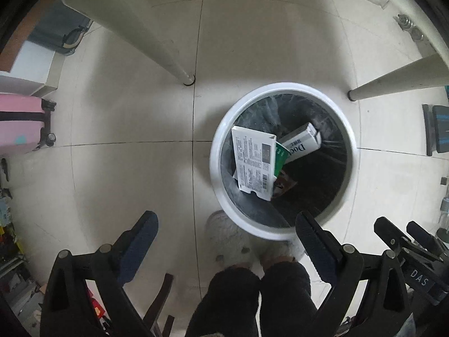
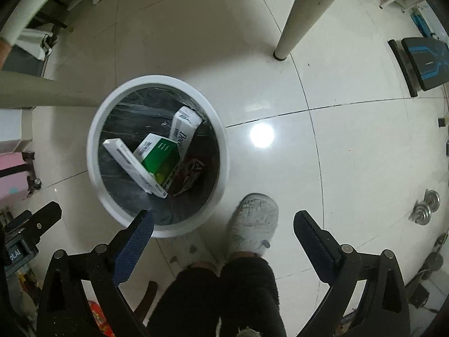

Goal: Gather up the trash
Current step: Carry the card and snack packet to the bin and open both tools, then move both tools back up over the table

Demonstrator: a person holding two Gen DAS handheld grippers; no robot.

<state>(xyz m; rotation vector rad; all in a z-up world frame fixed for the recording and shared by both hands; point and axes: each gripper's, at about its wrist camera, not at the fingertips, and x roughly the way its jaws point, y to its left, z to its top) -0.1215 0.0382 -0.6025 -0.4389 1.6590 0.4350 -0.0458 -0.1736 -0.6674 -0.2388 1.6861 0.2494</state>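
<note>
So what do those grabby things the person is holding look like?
Each tool, left and right, has a black frame with triangle cut-outs and round silver pins. Its two flat fingers wear bumpy dark-blue pads. One body has white letters, "DAS".

The floor (image 2: 280,90) is glossy, smooth pale tile that mirrors a lamp, and the bin (image 2: 92,129) has a smooth white plastic rim around a crinkled, faintly shiny black plastic liner (image 1: 317,179). In it lie printed cardboard cartons, a white one (image 1: 254,158) matt and a green one (image 2: 161,154) slightly glossy. The slipper (image 2: 254,221) is fuzzy grey cloth, and the gripper pads (image 2: 134,247) look like rough, textured dark blue rubber on matt black plastic.
</note>
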